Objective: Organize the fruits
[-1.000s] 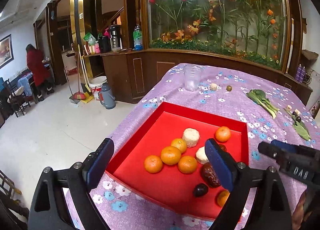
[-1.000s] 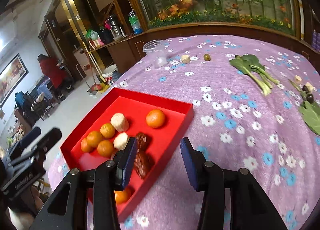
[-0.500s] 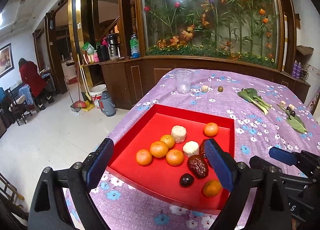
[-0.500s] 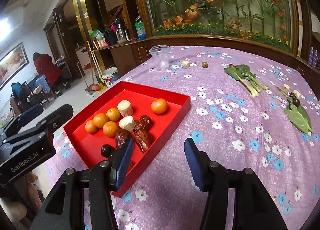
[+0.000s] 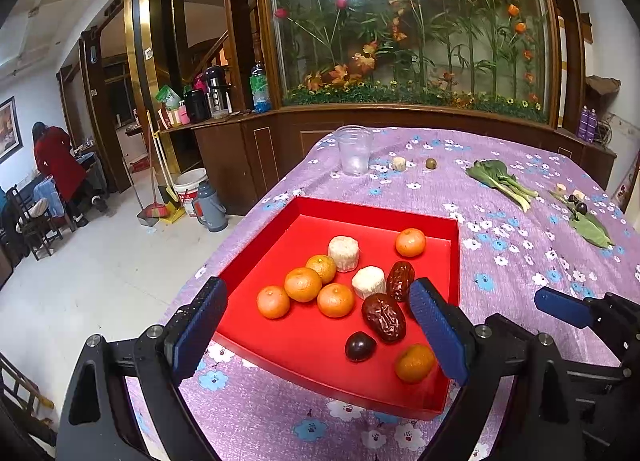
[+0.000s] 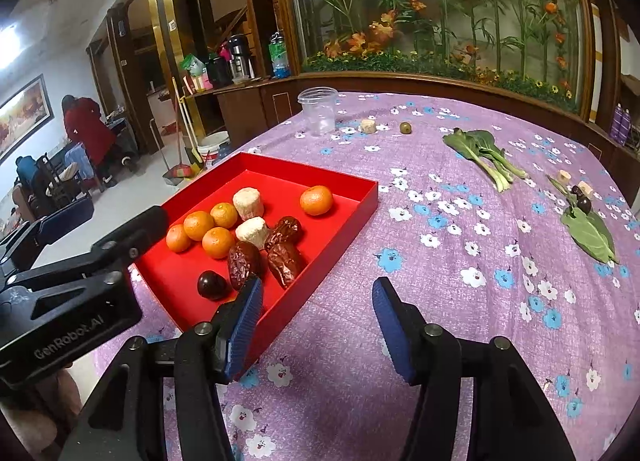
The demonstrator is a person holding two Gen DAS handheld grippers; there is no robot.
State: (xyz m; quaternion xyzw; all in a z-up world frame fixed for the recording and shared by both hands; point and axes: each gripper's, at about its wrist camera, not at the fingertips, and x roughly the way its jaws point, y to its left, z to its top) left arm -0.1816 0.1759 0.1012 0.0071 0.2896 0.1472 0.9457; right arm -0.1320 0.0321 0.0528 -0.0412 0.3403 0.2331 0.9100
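A red tray (image 5: 376, 209) (image 6: 362, 197) on the purple flowered tablecloth holds several mandarins (image 5: 302, 284) (image 6: 198, 225), two white corn pieces (image 5: 343, 253) (image 6: 248, 201), brown dates (image 5: 383, 316) (image 6: 285, 258) and a dark plum (image 5: 360, 346) (image 6: 212, 284). My left gripper (image 5: 318, 325) is open and empty, raised above the tray's near edge. My right gripper (image 6: 316, 325) is open and empty, above the cloth just right of the tray. A small green fruit (image 6: 405, 127) and a corn piece (image 6: 367, 125) lie far back. Dark plums (image 6: 582, 201) lie at the right.
A clear plastic cup (image 6: 318, 110) stands at the table's far left. Bok choy (image 6: 482, 153) and a green leaf (image 6: 590, 235) lie on the right side. The table's left edge drops to the floor, with a person (image 5: 58, 165) far off.
Both grippers have pulled back and risen from the tray. More of the tray's near part and the table now shows. The fruits have not moved.
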